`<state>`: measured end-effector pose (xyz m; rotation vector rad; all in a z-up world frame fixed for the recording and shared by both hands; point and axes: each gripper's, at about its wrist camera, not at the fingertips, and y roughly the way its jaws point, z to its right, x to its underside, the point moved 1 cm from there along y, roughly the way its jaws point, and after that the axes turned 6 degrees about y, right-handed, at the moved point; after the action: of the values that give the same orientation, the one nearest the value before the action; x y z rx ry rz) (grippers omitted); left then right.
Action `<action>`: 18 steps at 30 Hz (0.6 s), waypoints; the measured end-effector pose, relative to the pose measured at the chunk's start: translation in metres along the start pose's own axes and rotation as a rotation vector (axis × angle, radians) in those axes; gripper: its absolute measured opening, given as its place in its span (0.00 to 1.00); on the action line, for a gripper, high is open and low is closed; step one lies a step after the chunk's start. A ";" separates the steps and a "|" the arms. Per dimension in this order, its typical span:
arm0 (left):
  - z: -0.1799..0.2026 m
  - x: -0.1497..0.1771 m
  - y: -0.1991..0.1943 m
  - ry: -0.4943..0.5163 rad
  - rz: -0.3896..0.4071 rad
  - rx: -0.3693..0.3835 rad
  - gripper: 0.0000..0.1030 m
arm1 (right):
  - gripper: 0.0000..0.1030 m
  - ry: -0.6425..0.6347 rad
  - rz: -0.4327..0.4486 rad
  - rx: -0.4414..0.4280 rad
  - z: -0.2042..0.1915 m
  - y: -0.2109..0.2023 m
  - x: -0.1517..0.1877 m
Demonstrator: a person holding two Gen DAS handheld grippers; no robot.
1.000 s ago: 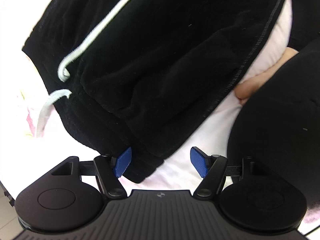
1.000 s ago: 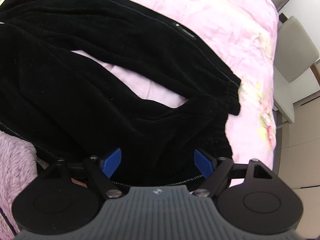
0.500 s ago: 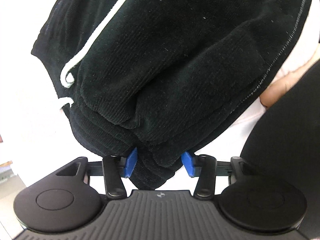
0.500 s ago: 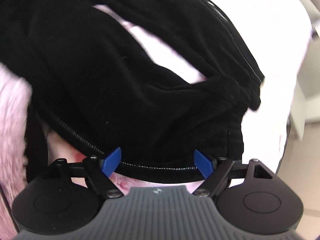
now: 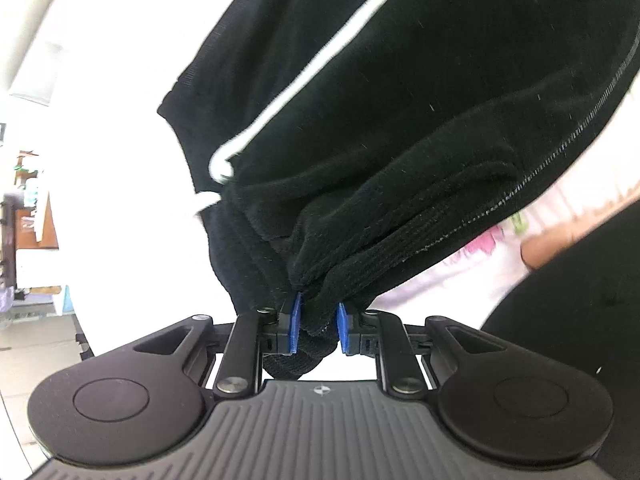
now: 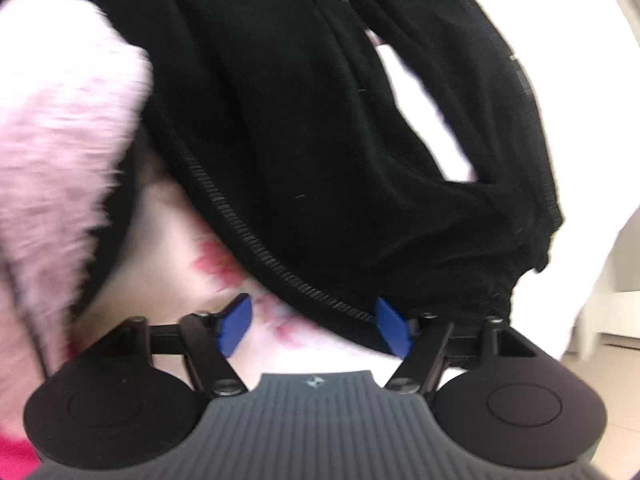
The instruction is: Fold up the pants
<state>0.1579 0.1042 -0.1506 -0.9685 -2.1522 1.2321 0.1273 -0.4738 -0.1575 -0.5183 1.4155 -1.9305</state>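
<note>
L gripper (image 5: 317,326) clamped narrow on bunched waistband end of the pants (image 5: 400,128), blue pads (image 5: 295,322) pressing thick black fabric from both sides, a tuft of cloth poking out below the pads toward the cam. Fabric fans out up and away from the pinch, several layers stacked, ribbed hem w/ stitch line running to the right. White drawstring (image 5: 304,80) runs diagonally across the upper pants, knot at its lower left end, 2nd cord end just below it. Sheet (image 5: 480,264) w/ pink floral print shows under the right edge of the pants; rest of bg blown out white. Skin-tone blur at right edge, prob a hand (image 5: 560,240) but too blurred to be sure.

R gripper (image 6: 314,326) spread wide, holding nothing. Pants (image 6: 320,120) in this view fill the far and mid field, one leg draped across, stitched seam edge curving from left down to near the right pad (image 6: 394,330). That pad is at the seam edge, contact unclear; left pad is clear of the cloth, over the sheet (image 6: 180,248) w/ red floral blotch. Fluffy pink sleeve (image 6: 60,140) on the left, overlapping the pants' left edge. Frame motion-blurred.
</note>
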 end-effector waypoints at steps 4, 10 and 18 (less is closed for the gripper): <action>-0.011 -0.003 -0.028 -0.058 0.045 -0.032 0.20 | 0.10 0.065 0.038 -0.019 0.008 -0.008 -0.005; -0.049 -0.013 -0.056 -0.259 0.122 -0.051 0.19 | 0.05 0.195 0.152 0.027 0.055 -0.050 -0.025; -0.122 -0.059 -0.048 -0.417 0.196 -0.135 0.19 | 0.04 0.314 0.245 0.132 0.117 -0.050 -0.087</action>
<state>0.2635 0.1078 -0.0532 -1.0748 -2.5354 1.5076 0.2506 -0.4811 -0.0650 0.0240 1.4515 -1.9436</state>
